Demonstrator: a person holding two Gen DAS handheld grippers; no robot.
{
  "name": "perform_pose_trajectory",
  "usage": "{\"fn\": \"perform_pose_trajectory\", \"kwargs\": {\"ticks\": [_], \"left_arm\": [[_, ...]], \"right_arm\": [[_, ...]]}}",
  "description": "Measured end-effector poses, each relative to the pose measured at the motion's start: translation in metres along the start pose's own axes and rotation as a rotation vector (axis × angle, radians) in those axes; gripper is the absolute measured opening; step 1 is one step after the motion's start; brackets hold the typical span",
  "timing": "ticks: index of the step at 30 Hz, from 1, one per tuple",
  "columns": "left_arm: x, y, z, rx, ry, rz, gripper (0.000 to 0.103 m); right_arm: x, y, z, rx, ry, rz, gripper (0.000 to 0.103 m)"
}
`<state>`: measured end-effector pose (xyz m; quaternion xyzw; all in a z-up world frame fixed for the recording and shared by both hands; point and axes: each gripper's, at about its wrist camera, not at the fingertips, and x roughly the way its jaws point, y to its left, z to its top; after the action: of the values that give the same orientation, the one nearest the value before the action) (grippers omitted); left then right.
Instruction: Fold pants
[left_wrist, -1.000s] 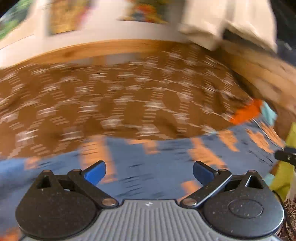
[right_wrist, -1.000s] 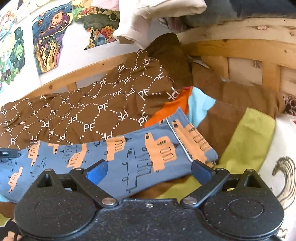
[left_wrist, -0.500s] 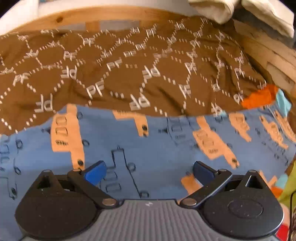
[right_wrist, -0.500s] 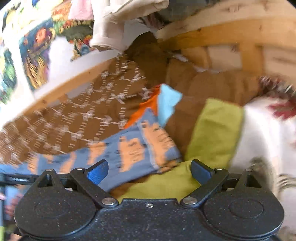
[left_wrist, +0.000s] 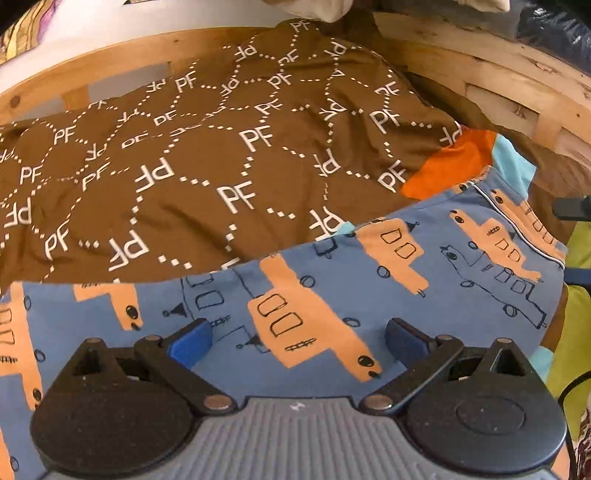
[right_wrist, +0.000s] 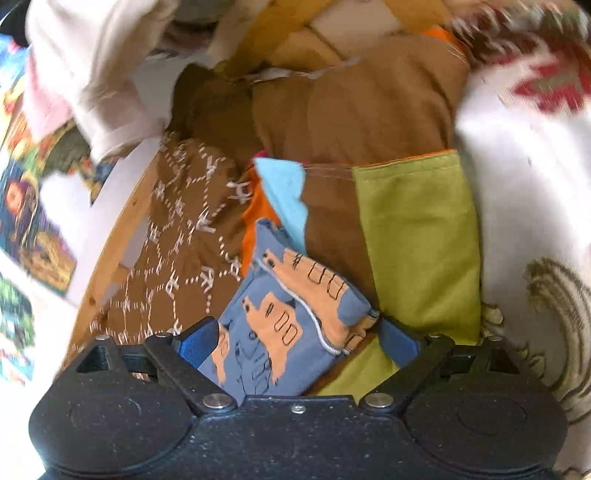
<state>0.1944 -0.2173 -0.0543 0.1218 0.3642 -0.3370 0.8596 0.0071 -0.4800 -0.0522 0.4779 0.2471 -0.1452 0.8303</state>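
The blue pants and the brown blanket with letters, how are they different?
The blue pants show orange vehicle shapes with dark outline drawings; the brown blanket shows white "PF" letters linked by dotted lines. The pants lie nearer the left gripper, whose jaws stand open over them; the blanket spreads behind them, toward the wooden frame. The blanket covers more of the view than the pants. Both are soft patterned cloth, lying on the bed.

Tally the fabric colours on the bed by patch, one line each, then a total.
Blue pants: 1
Brown PF blanket: 1
Orange patch: 1
Light blue patch: 1
Green patch: 1
Total: 5
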Motion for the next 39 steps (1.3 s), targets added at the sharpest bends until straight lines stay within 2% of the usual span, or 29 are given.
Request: {"fn": "perform_pose_trajectory", "kwargs": {"ticks": [3,4,6,8,10,13,17,21,23,26,28,34,39], "left_arm": [[0.0,0.005,0.003,-0.026,0.019,-0.001,0.103],[0.001,0.006,0.005,-0.031,0.026,-0.001,0.103],[0.0,0.009,0.009,-0.045,0.039,0.008,0.103],[0.0,0.008,0.014,-0.058,0.05,0.017,0.103],[-0.002,0.007,0.019,-0.073,0.056,0.025,0.103],[-0.007,0.007,0.027,-0.102,0.053,0.014,0.102],[-0.013,0.007,0.043,-0.157,0.06,-0.046,0.101],[-0.014,0.006,0.065,-0.241,0.077,-0.17,0.099],[-0.01,0.004,0.076,-0.298,0.09,-0.255,0.097],[0.001,-0.007,0.089,-0.36,0.128,-0.383,0.094],[0.01,-0.02,0.095,-0.359,0.156,-0.438,0.092],[0.028,-0.056,0.104,-0.347,0.214,-0.519,0.091],[0.04,-0.074,0.108,-0.321,0.254,-0.474,0.083]], "right_arm": [[-0.004,-0.01,-0.004,0.09,-0.06,0.025,0.087],[-0.006,-0.015,-0.006,0.123,-0.079,0.031,0.081],[-0.007,-0.021,-0.009,0.168,-0.102,0.031,0.066],[-0.01,-0.026,-0.011,0.174,-0.116,-0.007,0.033],[-0.011,-0.029,-0.013,0.161,-0.124,-0.044,0.02],[-0.011,-0.023,-0.016,0.095,-0.148,-0.059,0.016],[-0.014,0.013,-0.027,-0.217,-0.205,-0.14,0.013],[-0.014,0.053,-0.052,-0.624,-0.264,-0.235,0.012],[-0.009,0.069,-0.068,-0.803,-0.286,-0.27,0.012],[-0.001,0.08,-0.088,-1.0,-0.293,-0.31,0.012],[0.005,0.086,-0.099,-1.098,-0.295,-0.326,0.012],[0.018,0.094,-0.127,-1.354,-0.291,-0.365,0.012],[0.023,0.092,-0.142,-1.481,-0.284,-0.367,0.012]]}}
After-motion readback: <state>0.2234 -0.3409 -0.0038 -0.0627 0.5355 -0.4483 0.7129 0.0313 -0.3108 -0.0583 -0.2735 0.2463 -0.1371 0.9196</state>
